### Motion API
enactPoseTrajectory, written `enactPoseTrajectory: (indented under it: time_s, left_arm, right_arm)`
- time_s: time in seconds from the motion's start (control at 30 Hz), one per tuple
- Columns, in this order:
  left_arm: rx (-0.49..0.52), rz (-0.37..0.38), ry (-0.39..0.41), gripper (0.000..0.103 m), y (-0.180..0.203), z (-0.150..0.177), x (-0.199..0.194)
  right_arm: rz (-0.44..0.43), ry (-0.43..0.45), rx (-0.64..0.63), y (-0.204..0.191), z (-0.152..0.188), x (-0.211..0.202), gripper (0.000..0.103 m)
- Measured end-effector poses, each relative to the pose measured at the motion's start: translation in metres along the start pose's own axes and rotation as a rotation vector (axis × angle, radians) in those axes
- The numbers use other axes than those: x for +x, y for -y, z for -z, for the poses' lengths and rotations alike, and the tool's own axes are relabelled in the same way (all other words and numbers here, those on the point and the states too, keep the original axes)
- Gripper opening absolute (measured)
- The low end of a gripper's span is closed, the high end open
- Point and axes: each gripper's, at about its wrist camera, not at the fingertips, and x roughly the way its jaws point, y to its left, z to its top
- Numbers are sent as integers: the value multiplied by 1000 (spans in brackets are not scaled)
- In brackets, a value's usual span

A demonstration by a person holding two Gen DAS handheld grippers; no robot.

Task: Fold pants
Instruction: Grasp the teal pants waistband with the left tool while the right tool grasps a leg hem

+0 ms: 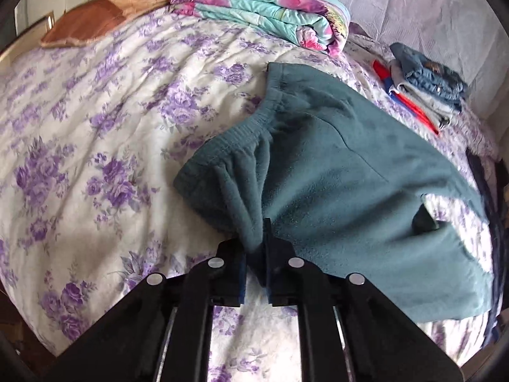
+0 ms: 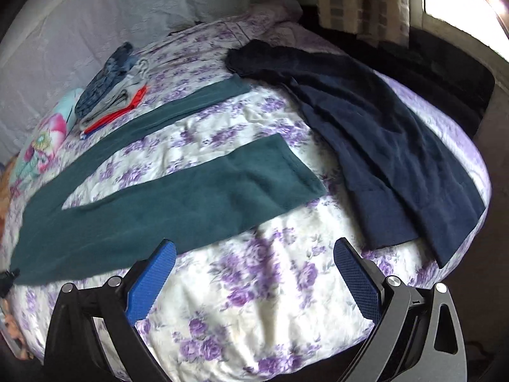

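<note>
On a bed [image 2: 254, 302] spread with a white sheet printed in purple roses, the left tongs [image 1: 257, 248] are clamped on a bunched fold of the teal fleece pants [image 1: 334, 191], pinching the cloth near the waist end so that it rises off the sheet between the black arms. The gathered elastic waistband [image 1: 241, 140] lies just beyond the grip, curling toward the left of that view. The right tongs [image 2: 254, 273] stand wide apart over bare sheet, their blue ribbed pads [image 2: 152, 283] holding nothing, with the nearer edge of the pants just beside the left pad. From this side the two teal legs fan out flat across the bed, the nearer one broad, the farther one running narrow toward the wall, a wedge of sheet showing between them. To their right lies a dark navy garment [image 2: 381, 165], stretched along the mattress edge. Farther back, near the wall, sits a small stack of folded clothes [image 1: 426, 89] with denim on top and a red piece at the bottom. Beyond the waistband rests a folded floral quilt [image 1: 261, 12] in turquoise and pink, and at the far left corner a brown pillow [image 1: 95, 19].
</note>
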Motion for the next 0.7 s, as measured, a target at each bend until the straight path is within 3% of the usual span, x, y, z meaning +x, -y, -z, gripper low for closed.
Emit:
enactPoseTrajectory:
  time_s: [0.2, 0.3, 0.33, 0.37, 0.4, 0.43, 0.5, 0.63, 0.7]
  left_arm:
    - [8, 6, -10, 10, 1, -2, 3]
    - [7, 17, -17, 11, 0, -3, 4]
    - [10, 13, -16, 11, 1, -3, 4]
    - [12, 8, -16, 11, 2, -3, 3]
    - [14, 3, -16, 11, 3, -2, 3]
    - [17, -4, -16, 11, 4, -2, 2]
    - [21, -11, -15, 10, 5, -1, -1]
    - [31, -15, -16, 9, 2, 9, -13]
    - [36, -18, -25, 9, 2, 11, -11]
  right_arm:
    - [-69, -117, 123, 20, -21, 48, 96]
    - [-25, -89, 126, 17, -32, 68, 78]
    - [-25, -69, 119, 16, -37, 71, 41]
    - [-92, -72, 134, 15, -40, 76, 6]
    - [-176, -91, 158, 15, -42, 81, 5]
    - [-175, -89, 142, 11, -45, 83, 5]
    - [-63, -26, 60, 0, -51, 75, 5]
    - [-44, 2, 93, 14, -54, 54, 5]
    - [-16, -32, 85, 19, -50, 61, 5]
